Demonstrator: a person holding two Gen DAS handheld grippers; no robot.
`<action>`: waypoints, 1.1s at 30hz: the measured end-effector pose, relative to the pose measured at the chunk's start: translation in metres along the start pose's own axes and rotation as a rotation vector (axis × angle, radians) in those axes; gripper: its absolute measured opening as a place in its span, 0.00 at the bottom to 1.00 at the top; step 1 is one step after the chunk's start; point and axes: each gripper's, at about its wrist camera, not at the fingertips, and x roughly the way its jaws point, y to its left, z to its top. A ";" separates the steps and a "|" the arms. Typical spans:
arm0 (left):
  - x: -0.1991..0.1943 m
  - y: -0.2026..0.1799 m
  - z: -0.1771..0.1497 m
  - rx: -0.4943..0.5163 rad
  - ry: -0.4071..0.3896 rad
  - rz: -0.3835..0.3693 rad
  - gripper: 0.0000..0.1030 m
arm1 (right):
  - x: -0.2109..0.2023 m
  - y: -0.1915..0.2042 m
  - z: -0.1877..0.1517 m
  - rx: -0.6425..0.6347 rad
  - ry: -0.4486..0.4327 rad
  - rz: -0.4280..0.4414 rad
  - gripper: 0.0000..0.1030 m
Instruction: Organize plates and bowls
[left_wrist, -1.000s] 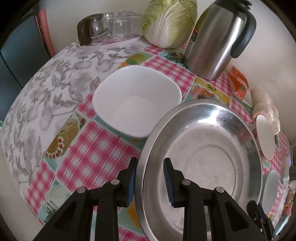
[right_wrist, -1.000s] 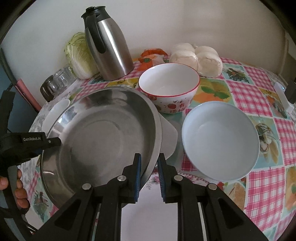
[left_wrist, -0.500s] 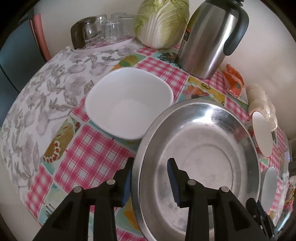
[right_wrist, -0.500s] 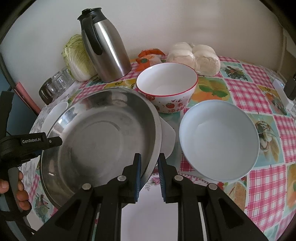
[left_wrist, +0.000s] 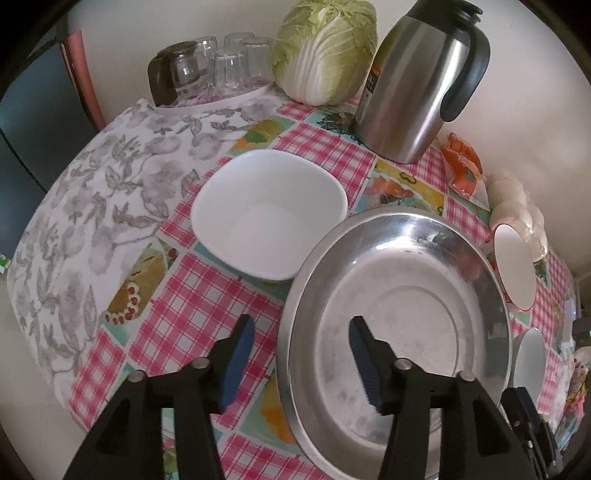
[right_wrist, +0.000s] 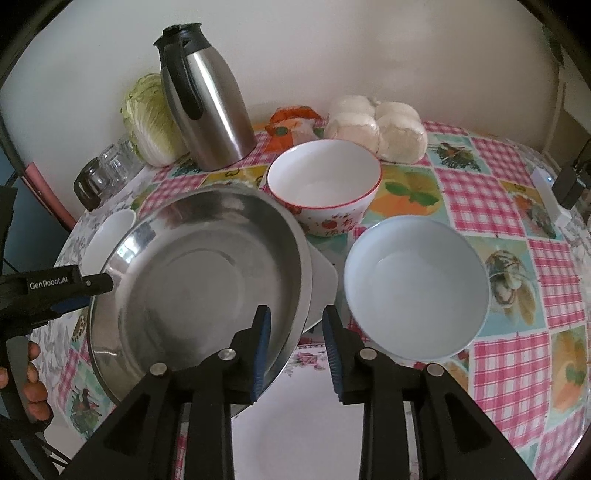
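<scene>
Steel pan (left_wrist: 399, 314) sits centre frame on checked tabletop (left_wrist: 207, 317), overlapping white plate (right_wrist: 323, 284). We see left tool (left_wrist: 301, 363) spread, jaws just opened, pan rim between them, pads clear. Right tool (right_wrist: 295, 345) also parted, jaws just opened, straddling opposite rim, untouching. Square bowl (left_wrist: 269, 214) upper left; red-rimmed bowl (right_wrist: 323, 184) and pale bowl (right_wrist: 415, 286) right of pan.
</scene>
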 end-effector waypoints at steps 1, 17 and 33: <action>-0.002 -0.001 -0.001 0.006 0.000 0.004 0.60 | -0.002 0.000 0.001 0.000 -0.004 -0.003 0.30; -0.005 -0.018 -0.011 0.108 -0.001 0.027 0.90 | -0.008 0.007 0.000 -0.041 -0.032 -0.001 0.84; -0.026 -0.027 -0.024 0.130 -0.059 0.013 1.00 | -0.033 -0.001 -0.006 -0.034 -0.081 -0.022 0.93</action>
